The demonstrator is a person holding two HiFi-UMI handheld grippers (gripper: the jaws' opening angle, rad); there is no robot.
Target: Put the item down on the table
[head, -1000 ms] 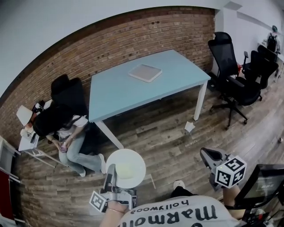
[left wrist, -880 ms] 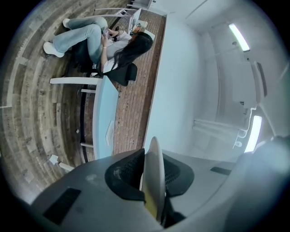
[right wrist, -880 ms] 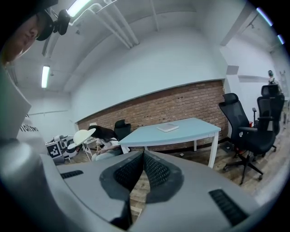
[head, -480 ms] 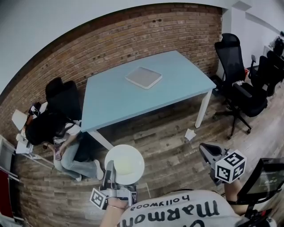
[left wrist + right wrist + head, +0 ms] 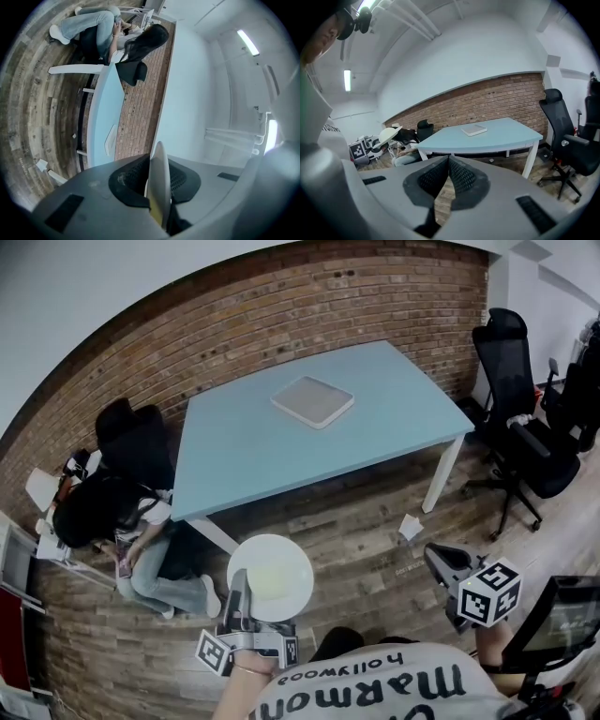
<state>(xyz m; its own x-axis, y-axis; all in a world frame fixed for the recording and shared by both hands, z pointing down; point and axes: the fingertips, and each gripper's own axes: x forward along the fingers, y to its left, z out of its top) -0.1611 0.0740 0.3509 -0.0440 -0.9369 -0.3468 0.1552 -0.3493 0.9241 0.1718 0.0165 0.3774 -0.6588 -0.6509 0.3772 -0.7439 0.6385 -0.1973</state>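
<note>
Your left gripper [image 5: 240, 589] is clenched on the near-left rim of the plate [image 5: 272, 576]. Being round, the plate has no long axis. It lies about level, face up, reaching right and far from the jaws, and in the left gripper view it shows edge-on between them. It hangs over the floor [image 5: 356, 531], near of the table [image 5: 281, 456] and apart from it. Its yellowish centre may be only a tint. Your right gripper [image 5: 439, 563], well to the right, is closed on nothing, its jaws meeting.

Left gripper [image 5: 157, 187] tight on edge-on white plate [image 5: 160, 164]
</note>
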